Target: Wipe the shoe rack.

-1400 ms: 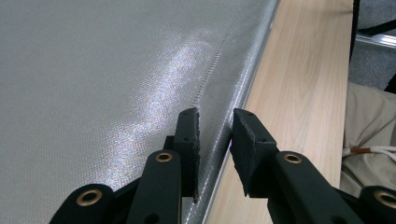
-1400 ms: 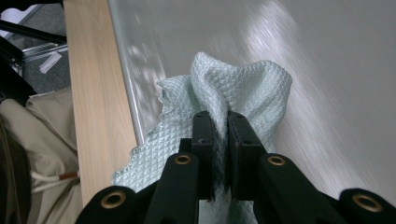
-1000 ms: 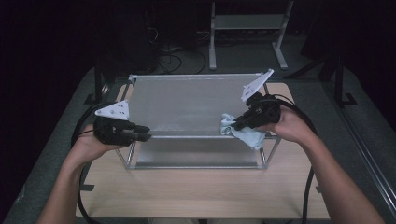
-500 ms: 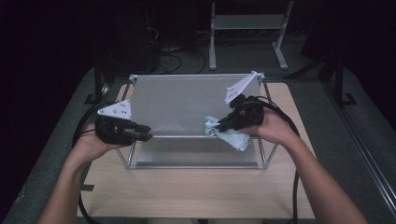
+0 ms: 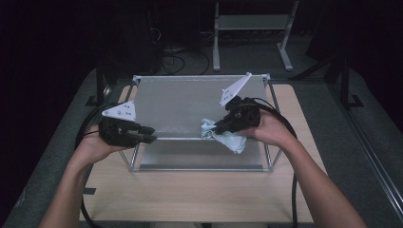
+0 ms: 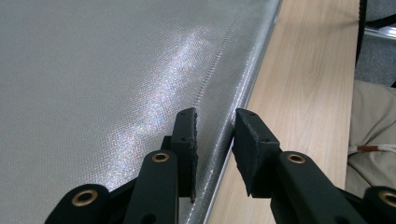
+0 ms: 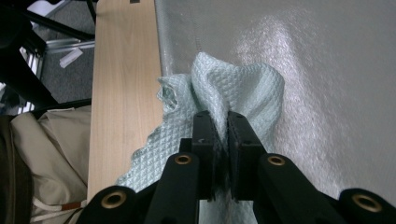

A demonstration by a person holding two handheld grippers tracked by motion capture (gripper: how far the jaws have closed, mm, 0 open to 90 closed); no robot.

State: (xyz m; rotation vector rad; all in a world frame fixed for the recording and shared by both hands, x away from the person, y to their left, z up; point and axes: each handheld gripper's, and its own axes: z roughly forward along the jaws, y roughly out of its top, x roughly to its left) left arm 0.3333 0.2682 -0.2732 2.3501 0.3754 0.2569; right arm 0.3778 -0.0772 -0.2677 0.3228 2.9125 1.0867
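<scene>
Two hand-held grippers on the go, and you've got them split nicely. Your right hand-held gripper (image 7: 219,128) is clamped tight on a bunched-up pale green cloth (image 7: 233,88), which sits on the shiny grey panel (image 5: 190,102) right at its near edge, with a good flap hanging off over the wooden surface (image 5: 199,194). Your left hand-held gripper (image 6: 215,140) has its jaws parted, straddling the panel's near left edge with nothing pinched yet.

What I'd watch for: that cloth is held by a small fold only. My guess is if you drag it hard across the textured panel, it could pull free or just bunch up more instead of wiping flat. The hanging flap could also snag on the metal frame (image 5: 268,142) at the rim. And if your left jaws aren't actually bracing the panel, the whole frame might skid on the surface when you push.

Hard to tell from here: whether the left pads (image 6: 187,140) touch the panel edge or just hover around it. How much cloth is tucked under the right jaws is hidden too, and the room behind is too dark to read.
</scene>
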